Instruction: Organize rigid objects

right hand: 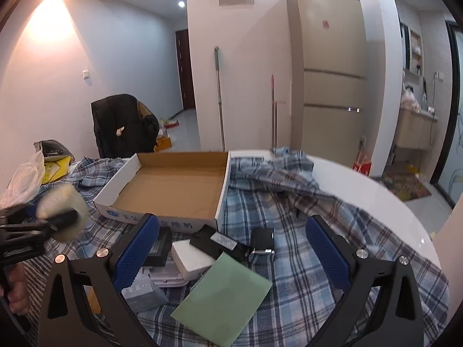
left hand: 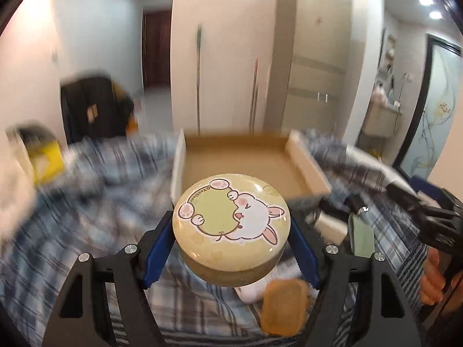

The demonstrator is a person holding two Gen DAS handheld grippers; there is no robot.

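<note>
L gripper (left hand: pixel 231 243) is clamped on the round tin (left hand: pixel 231 211), blue ribbed pads (left hand: pixel 160 248) pressing its sides at roughly opposite points, lid up. The tin is held in the air over the plaid cloth (left hand: pixel 86 202), w/ the open cardboard box (left hand: pixel 243 162) straight ahead and just beyond it, so the drop looks like a short fwd carry along the fingers' line; being round, the tin has no long axis to align. L is clearly the hand for this box move since R is empty.

R gripper (right hand: pixel 231 248) hangs w/ jaws wide apart, nothing between them, over the pile of small items near the box's front wall: a flat green card (right hand: pixel 222 292), a white block (right hand: pixel 191 256), a black rectangular item (right hand: pixel 220 243), a small dark boxy item w/ a shiny edge (right hand: pixel 262 241), and a grey carton (right hand: pixel 141 289).

Materials: tin looks like glossy printed metal, domed lid w/ cartoon rabbit, plain band below; hard and slick, so probably prone to slipping if the grip eases. Box is shallow, white outside, brown corrugated inside, nothing in it. Cloth is soft, rumpled, blue check. Beyond: a black jacket over a chair (right hand: pixel 124 124) and a tall beige fridge (right hand: pixel 330 57).
</note>
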